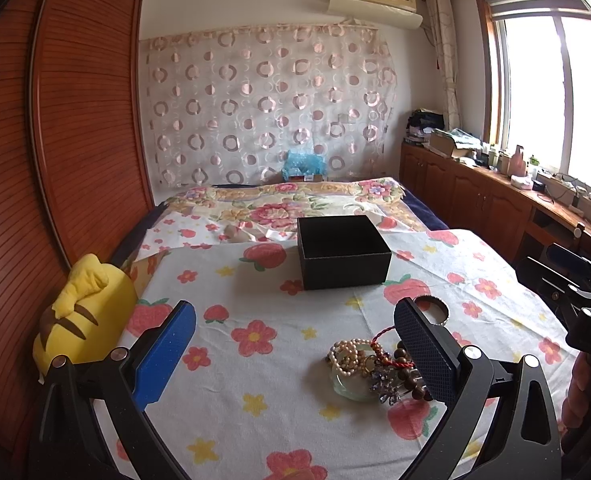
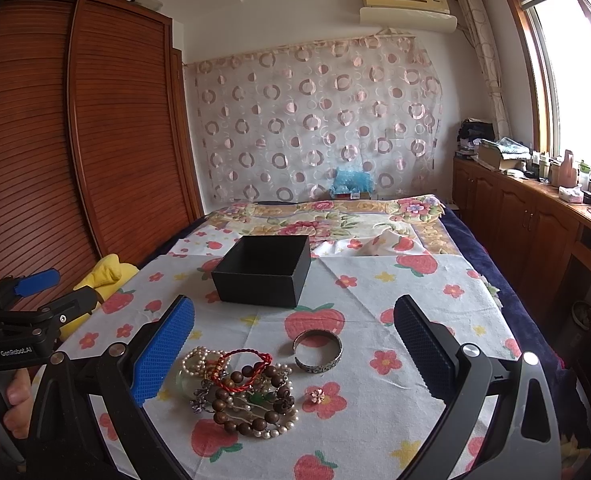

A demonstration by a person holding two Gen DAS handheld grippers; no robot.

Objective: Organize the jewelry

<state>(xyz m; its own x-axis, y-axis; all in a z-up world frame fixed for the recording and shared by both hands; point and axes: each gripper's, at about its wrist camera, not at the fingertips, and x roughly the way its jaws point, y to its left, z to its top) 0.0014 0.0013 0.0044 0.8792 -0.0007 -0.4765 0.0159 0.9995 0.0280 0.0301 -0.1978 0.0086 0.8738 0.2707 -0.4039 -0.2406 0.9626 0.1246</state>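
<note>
A bed filled the room, covered by a white cloth (image 2: pixel 375 392) printed with strawberries and red flowers. Near the middle of the cloth sat an open black box (image 2: pixel 264 271), square and upright, with nothing visible inside from these angles.

Closer to the cameras lay a heap of jewelry (image 2: pixel 241 392): pearl strands, a bracelet of dark brown wooden beads, a red cord bracelet and a pale green bangle (image 1: pixel 349 384), all tangled and touching one another. Just to the right of the heap a silver bangle (image 2: pixel 318 351) lay flat on the cloth by itself, and a small pink flower-shaped piece (image 2: pixel 316 396) lay near it, apart from both. The box stood farther away than all of these.

The left gripper (image 1: pixel 295 354) hovered above the cloth with its blue-padded fingers wide apart and nothing between them; the heap lay by its right finger. The right gripper (image 2: pixel 295 354) was likewise spread wide and held nothing, with the heap and the silver bangle lying on the cloth between its fingers.

A yellow plush toy (image 1: pixel 83 312) lay at the left edge of the bed, beside a wooden wardrobe (image 1: pixel 75 120). A hand (image 2: pixel 11 404) held the left gripper's handle.
</note>
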